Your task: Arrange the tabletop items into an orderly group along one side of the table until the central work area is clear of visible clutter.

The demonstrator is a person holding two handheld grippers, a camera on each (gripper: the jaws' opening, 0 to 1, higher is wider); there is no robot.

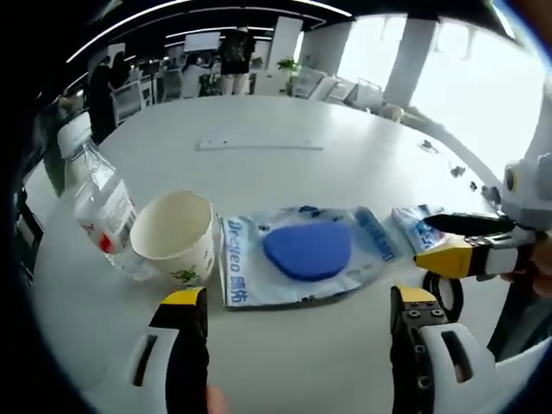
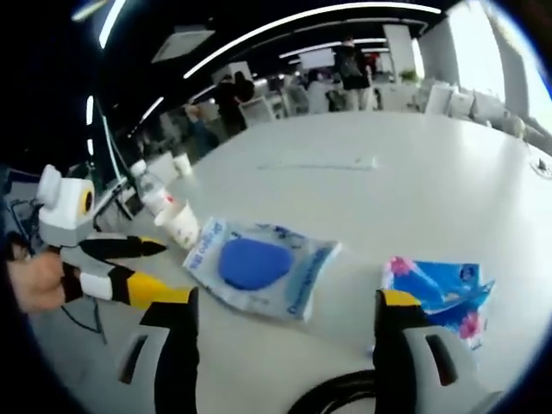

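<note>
A clear packet holding a blue pad [image 1: 297, 252] [image 2: 259, 266] lies on the white table [image 1: 259, 112]. Left of it a paper cup [image 1: 177, 235] [image 2: 181, 224] lies on its side against a plastic bottle [image 1: 103, 211] [image 2: 151, 194]. A small blue packet [image 1: 414, 226] [image 2: 440, 289] lies to the right. My left gripper [image 1: 299, 302] [image 2: 142, 267] is open, hovering just short of the clear packet. My right gripper [image 2: 285, 302] [image 1: 448, 241] is open, with the small blue packet beside its right jaw. Nothing sits between either pair of jaws.
A grey cover strip [image 1: 259, 144] [image 2: 319, 164] lies flat in the table's middle. A second paper cup [image 2: 181, 164] stands near the far left edge. People and chairs [image 1: 233, 52] crowd the far end. A black cable [image 2: 336, 392] loops below my right gripper.
</note>
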